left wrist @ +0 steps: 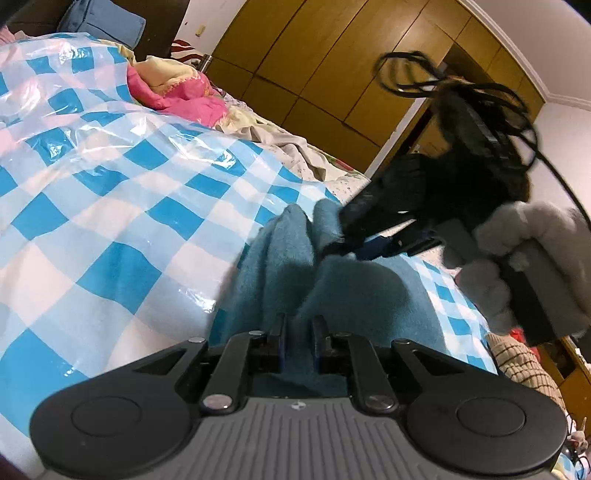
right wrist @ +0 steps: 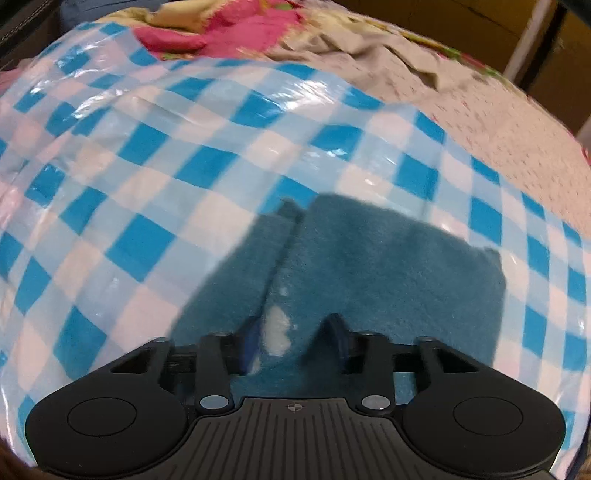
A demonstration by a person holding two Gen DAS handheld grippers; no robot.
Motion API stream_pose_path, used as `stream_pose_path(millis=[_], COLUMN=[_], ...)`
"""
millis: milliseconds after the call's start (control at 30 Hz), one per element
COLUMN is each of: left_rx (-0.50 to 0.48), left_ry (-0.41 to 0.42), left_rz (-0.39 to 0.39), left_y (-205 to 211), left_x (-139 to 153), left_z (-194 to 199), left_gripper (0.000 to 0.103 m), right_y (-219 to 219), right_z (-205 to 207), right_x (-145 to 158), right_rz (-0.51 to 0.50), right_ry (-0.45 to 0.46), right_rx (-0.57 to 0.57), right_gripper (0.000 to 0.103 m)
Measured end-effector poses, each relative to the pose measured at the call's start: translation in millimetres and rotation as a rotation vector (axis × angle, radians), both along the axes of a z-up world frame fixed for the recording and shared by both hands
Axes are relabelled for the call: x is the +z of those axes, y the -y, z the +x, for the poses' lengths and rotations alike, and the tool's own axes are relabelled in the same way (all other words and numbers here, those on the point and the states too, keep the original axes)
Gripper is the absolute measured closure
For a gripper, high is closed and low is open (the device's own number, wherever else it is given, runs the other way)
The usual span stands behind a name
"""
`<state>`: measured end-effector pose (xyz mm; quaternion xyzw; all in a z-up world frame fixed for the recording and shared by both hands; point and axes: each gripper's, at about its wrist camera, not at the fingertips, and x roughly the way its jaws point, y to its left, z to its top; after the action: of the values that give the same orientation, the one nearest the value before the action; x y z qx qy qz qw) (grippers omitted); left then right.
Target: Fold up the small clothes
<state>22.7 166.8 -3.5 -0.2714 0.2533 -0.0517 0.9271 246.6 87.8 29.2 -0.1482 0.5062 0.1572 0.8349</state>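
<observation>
A small teal fleece garment (left wrist: 280, 266) lies bunched on a blue-and-white checked plastic sheet (left wrist: 110, 192) over a bed. My left gripper (left wrist: 299, 325) is shut on a fold of the garment close to the lens. My right gripper (left wrist: 338, 243), held by a grey-gloved hand (left wrist: 517, 266), pinches the garment's far edge in the left wrist view. In the right wrist view the garment (right wrist: 388, 258) fills the lower middle, and my right gripper (right wrist: 295, 332) is closed on its cloth, with a white patch (right wrist: 277, 328) between the fingers.
Pink and cream bedding (left wrist: 177, 88) is heaped at the far side of the bed; it also shows in the right wrist view (right wrist: 221, 33). A floral bedsheet (right wrist: 498, 129) lies beyond the plastic. Wooden wardrobes (left wrist: 332, 66) stand behind. Black cables (left wrist: 461, 81) hang above the right gripper.
</observation>
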Motion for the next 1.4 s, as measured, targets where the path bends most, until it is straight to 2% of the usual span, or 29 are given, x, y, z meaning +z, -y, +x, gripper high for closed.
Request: stream_pose_path(millis=[33,67,167,267,333,367,433,467,533,600,667,733,767,800,867,967,1067,1133,1200,1233,1333,1400], left_rx=[0.005,0.008,0.051,0.112,0.145,0.145,0.083,0.057,0.038,0.001,-0.035,-0.09,-0.121,-0.144,-0.155,-0.121,-0.038,0.015,0.059,0.078,0.111,0.119], left_ry=[0.007,0.026,0.078,0.108,0.096,0.087,0.088,0.099,0.122,0.112,0.1,0.081,0.082,0.079,0.082,0.113,0.087,0.035,-0.03,-0.058,-0.1,-0.104], left_rz=[-0.002,-0.002,-0.002,-0.05,-0.044,-0.057,-0.106,-0.101,-0.037,0.016,0.035,0.044,0.045,0.05,0.062,0.08,0.055,0.002,-0.083,-0.095,-0.052,-0.082], left_y=[-0.5,-1.0,-5.4,-22.3,-29.4,-32.1,-32.6,-27.8,-15.4,-5.4,2.5,12.2,17.0,20.9,21.4,9.7,-10.7,-25.9,-41.8,-45.9,-50.4,-58.7], left_x=[1.6,4.8,18.1,27.9,28.6,27.9,28.5,30.2,33.4,33.9,32.5,31.2,31.9,33.9,43.5,59.9,53.1,36.1,12.8,2.3,-16.5,-23.9], left_z=[-1.4,-5.0,-17.9,-25.8,-25.8,-25.7,-26.2,-26.9,-24.3,-10.2,6.4,19.8,21.5,23.1,21.4,8.7,0.2,1.5,3.6,4.0,8.1,9.4], left_gripper=[0.079,0.079,0.087,0.087,0.088,0.088,0.088,0.088,0.08,0.057,0.05,0.051,0.063,0.081,0.082,0.082,0.082,0.082,0.082,0.082,0.08,0.078], right_y=[5.3,10.2,19.6,26.5,29.3,28.6,21.8,18.6,16.8,19.6,24.9,31.4,35.0,38.1,43.7,50.0,48.1,38.5,21.7,11.5,-14.2,-21.2], right_z=[-0.5,-1.4,-7.1,-13.0,-13.9,-13.5,-11.6,-10.8,-9.3,-5.7,-4.6,-6.2,-7.8,-9.8,-11.8,-15.4,-18.2,-16.9,-12.5,-10.8,-3.8,3.6], right_x=[2.4,5.8,24.6,52.9,64.0,65.5,58.6,51.6,42.5,38.8,41.6,45.9,49.7,53.0,59.5,73.6,85.0,81.4,62.2,48.8,7.3,-17.3], right_rz=[0.018,0.043,0.16,0.265,0.319,0.335,0.336,0.34,0.358,0.381,0.394,0.407,0.415,0.422,0.441,0.469,0.512,0.535,0.549,0.541,0.507,0.52], right_ry=[-0.008,-0.018,-0.016,0.028,0.044,0.047,0.036,0.02,-0.004,-0.019,-0.021,-0.022,-0.019,-0.015,-0.009,0.015,0.031,0.018,-0.015,-0.031,-0.083,-0.114], right_rx=[-0.008,-0.019,-0.035,-0.04,-0.044,-0.039,-0.025,-0.024,-0.029,-0.04,-0.041,-0.041,-0.038,-0.036,-0.041,-0.036,-0.02,-0.009,-0.012,-0.014,-0.025,-0.054], right_gripper=[0.083,0.085,0.087,0.088,0.088,0.088,0.088,0.088,0.088,0.088,0.088,0.088,0.088,0.088,0.088,0.089,0.089,0.089,0.089,0.089,0.091,0.094])
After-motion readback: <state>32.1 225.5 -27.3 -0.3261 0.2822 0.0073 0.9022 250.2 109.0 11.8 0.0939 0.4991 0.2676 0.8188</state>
